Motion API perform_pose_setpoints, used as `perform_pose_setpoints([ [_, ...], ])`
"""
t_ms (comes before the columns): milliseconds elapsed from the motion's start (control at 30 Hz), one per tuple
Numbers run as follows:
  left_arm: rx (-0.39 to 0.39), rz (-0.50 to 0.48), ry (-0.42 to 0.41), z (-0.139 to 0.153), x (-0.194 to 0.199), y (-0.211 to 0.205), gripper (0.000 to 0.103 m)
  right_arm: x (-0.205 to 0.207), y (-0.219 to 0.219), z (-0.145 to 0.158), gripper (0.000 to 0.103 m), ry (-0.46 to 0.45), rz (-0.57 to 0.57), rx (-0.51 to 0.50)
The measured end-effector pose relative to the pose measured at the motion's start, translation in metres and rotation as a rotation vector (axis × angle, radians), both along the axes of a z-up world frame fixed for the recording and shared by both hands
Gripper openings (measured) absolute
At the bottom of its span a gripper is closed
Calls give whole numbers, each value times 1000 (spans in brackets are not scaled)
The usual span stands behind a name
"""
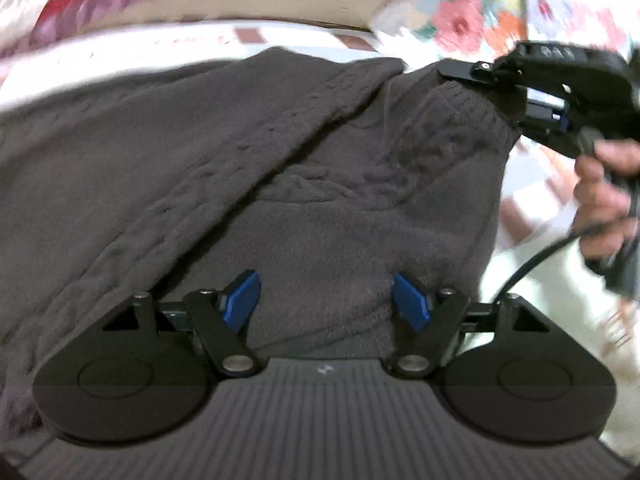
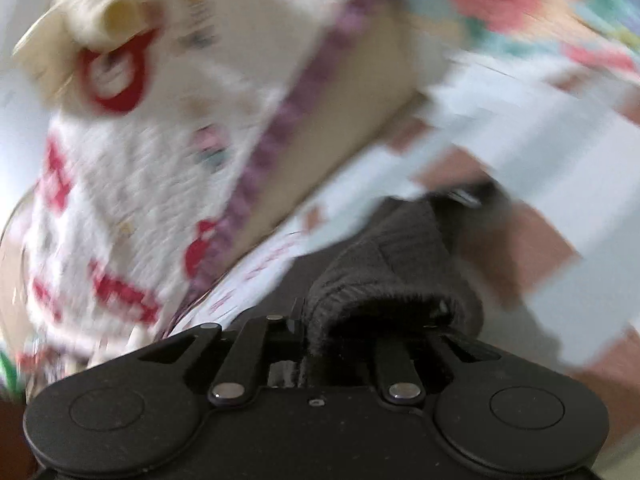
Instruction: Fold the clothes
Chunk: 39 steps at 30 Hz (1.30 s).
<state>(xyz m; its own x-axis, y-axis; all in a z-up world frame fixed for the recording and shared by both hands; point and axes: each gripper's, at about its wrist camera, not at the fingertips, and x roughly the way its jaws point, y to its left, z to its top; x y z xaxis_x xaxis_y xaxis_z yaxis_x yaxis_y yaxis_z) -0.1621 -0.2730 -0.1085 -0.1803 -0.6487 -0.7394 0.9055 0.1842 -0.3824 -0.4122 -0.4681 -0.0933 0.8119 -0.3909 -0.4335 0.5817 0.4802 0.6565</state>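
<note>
A dark grey knit sweater (image 1: 248,184) lies spread on a bed and fills the left wrist view. My left gripper (image 1: 327,300) is open just above its near part, blue pads (image 1: 242,300) apart, with nothing between them. My right gripper (image 1: 492,92) is at the sweater's upper right, shut on the ribbed cuff (image 1: 464,108) of a sleeve. In the right wrist view the ribbed cuff (image 2: 376,280) bunches over that gripper (image 2: 352,328) and hides its fingertips.
The bed has a white sheet with brown squares (image 2: 500,152). A white quilt with red and purple patterns (image 2: 132,184) and a floral cover (image 1: 460,16) lie at the far side. A hand (image 1: 608,192) and black cable (image 1: 536,256) are at the right.
</note>
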Motion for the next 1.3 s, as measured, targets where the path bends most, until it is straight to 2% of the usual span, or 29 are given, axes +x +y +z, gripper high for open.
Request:
perform_pose_setpoints([
  [100,-36,96,43,13,48,25,74,56,26,20,14,66,215,-118],
  [167,-17,165,37,13,80,37,74,98,51,17,14,184,358,-201],
  [200,-3,201,32,12,95,42,74,118,65,11,14,259,416,-253],
  [267,12,232,80,6,117,50,74,151,93,-9,14,390,509,-338],
  [333,15,249,124,1,132,57,74,172,112,-36,14,483,576,-351],
  [400,-5,255,135,-2,136,62,74,182,124,-57,14,536,593,-369],
  [533,-46,269,187,-2,132,57,74,181,140,-56,15,581,628,-482],
  [667,-93,261,232,-1,127,43,74,179,144,-52,15,583,611,-466],
  [900,-84,304,271,-6,134,45,74,186,156,-46,19,579,554,-466],
  [1067,-97,359,357,-2,149,56,77,191,164,-44,31,563,528,-476],
  [1133,-124,389,419,-3,155,65,77,191,176,-43,34,585,555,-542],
  [1167,-130,403,448,-4,157,67,77,192,184,-44,44,613,570,-595],
  [1200,-136,416,477,-5,159,69,77,192,192,-46,46,640,589,-637],
  [1300,-125,410,492,-9,156,67,77,190,215,-52,46,723,648,-757],
])
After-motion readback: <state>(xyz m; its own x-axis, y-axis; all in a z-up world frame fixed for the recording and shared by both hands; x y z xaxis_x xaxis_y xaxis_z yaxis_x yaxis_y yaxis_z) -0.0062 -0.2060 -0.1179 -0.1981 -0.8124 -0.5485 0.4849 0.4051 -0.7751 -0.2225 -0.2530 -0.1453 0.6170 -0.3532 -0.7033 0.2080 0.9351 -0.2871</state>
